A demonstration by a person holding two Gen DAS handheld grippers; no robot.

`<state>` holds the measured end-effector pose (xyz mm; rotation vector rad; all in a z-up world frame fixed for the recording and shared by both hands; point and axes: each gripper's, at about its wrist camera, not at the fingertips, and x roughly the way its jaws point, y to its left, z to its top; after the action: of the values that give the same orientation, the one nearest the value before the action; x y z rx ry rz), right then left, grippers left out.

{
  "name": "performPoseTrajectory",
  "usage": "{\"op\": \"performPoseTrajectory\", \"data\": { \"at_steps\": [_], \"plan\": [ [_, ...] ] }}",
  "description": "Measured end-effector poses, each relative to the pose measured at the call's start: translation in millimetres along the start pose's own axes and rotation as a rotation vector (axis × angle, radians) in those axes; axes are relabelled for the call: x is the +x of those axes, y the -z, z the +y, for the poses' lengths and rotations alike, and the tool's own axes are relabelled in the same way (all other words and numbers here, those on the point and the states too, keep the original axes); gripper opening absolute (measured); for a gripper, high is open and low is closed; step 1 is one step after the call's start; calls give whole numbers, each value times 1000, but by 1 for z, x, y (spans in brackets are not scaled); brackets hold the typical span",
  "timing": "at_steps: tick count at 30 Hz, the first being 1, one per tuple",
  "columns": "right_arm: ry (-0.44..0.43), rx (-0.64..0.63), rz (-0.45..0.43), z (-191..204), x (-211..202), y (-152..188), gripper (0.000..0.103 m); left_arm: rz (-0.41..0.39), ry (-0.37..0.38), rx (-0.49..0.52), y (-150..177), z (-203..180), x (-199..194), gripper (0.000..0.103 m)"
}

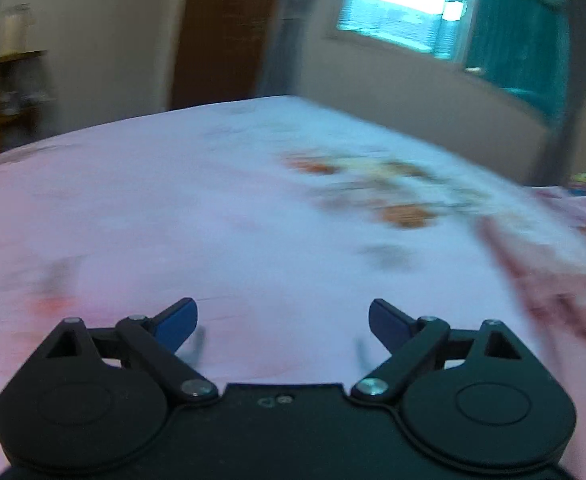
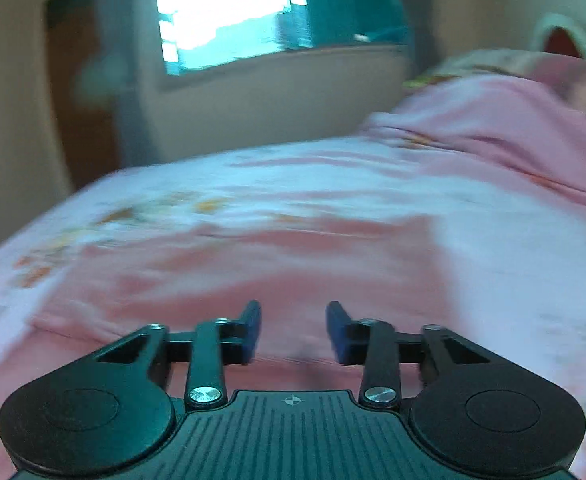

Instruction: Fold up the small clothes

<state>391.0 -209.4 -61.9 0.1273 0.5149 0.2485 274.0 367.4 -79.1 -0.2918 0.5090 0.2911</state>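
- The left gripper is held wide open over the bedsheet, with nothing between its jaws.
- The right gripper is seen partly open and empty.
- A pink garment is spread flat on the sheet, just under the right gripper.

Ahead of my left tool the bed lies flat and bare, open to pass over. Right of it lies a rumpled pink cloth. My right tool hangs above a flat pink garment; a heaped pink blanket rises to its far right.
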Motion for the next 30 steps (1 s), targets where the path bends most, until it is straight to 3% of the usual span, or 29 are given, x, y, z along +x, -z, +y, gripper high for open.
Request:
{"op": "performPoseTrajectory", "data": {
  "at_steps": [4,8,11,14,19,23,25,27,28,30],
  "plan": [
    [128,-93,-8,-32,-17,5,35,15,261,47,-5,-110,21,65],
    [110,-185,65,-45,-4,14,36,74,387,70,0,-189,46,62],
    [109,-229,98,-52,4,16,36,120,380,85,4,-223,64,62],
    [64,-246,161,-63,15,26,36,147,361,86,6,-233,76,63],
    [71,-251,111,-73,11,32,36,172,330,143,15,-243,84,65],
    [84,-311,129,-66,25,29,35,180,298,168,22,-250,90,67],
    [125,-249,114,-77,26,23,35,174,279,192,24,-255,89,68],
    [144,-8,130,-113,25,18,37,173,276,211,24,-259,88,71],
    [141,69,143,-126,24,20,47,175,276,219,24,-260,88,72],
    [111,10,158,-119,17,21,51,170,288,224,22,-259,86,72]
  ]
}}
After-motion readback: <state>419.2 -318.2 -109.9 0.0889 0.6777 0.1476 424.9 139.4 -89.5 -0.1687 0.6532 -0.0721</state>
